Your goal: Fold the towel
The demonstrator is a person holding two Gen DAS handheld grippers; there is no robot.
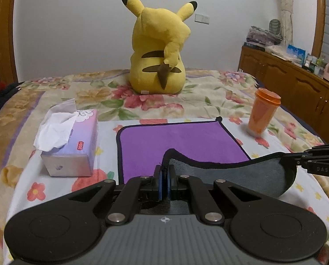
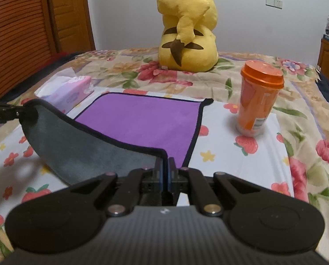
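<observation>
Towel folding on the flowery bed

Left wrist view: floral bedspread (image 1: 208, 92), white wall, wooden cabinets on the right; one purple towel (image 1: 175, 141), one tissue box (image 1: 70, 145), one orange cup (image 1: 262, 114), one yellow plush (image 1: 159, 50). Left gripper (image 1: 164, 173) is pinching the towel's near edge.
Right wrist view: same bed, wooden door on the left, same four items. Right gripper (image 2: 165, 165) is clamped on the other near corner, grey underside lifted between the two.

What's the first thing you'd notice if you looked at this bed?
The big yellow Pikachu plush sits at the far end of the bed, its back to us. In front lies the purple towel, its near edge lifted by both grippers, jaws shut on the corners. An orange cup stands to its right.
</observation>
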